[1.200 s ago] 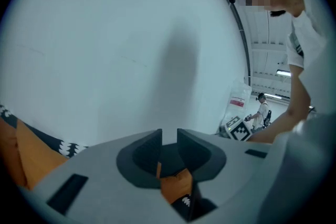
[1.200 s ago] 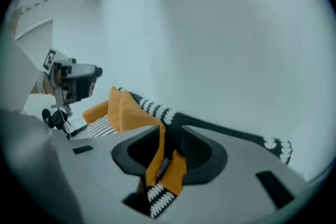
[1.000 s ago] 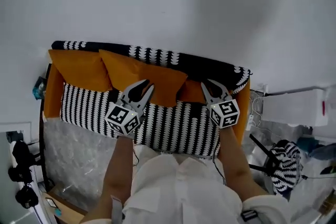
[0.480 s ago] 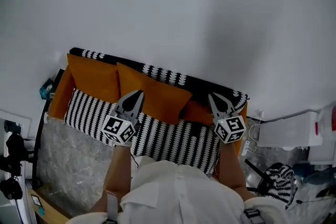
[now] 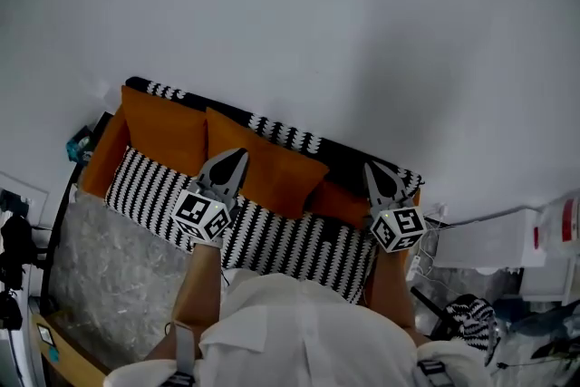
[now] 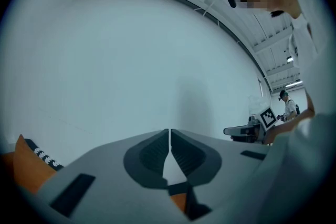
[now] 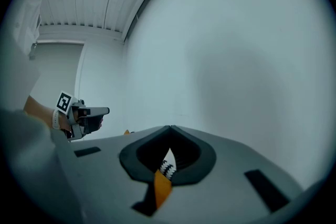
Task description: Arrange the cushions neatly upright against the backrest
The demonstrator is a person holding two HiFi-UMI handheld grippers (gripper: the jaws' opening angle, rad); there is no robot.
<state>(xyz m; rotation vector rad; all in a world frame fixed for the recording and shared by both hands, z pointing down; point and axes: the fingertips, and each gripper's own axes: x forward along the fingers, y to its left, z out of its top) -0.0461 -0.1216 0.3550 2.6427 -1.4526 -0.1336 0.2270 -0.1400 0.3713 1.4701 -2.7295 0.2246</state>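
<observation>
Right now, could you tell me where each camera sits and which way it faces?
Head view: on the person's head, down onto the sofa and orange cushions; forearms, left tool, right tool show.
Left gripper view: on the left tool, along its closed jaws toward the white wall; right forearm shows.
Right gripper view: on the right tool, same wall; left hand shows.
Shared: each gripper view catches the other tool.

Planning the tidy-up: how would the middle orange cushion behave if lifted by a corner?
The middle orange cushion looks soft, so it would probably droop from one corner. It leans crooked on the backrest, so a push would likely topple it.
</observation>
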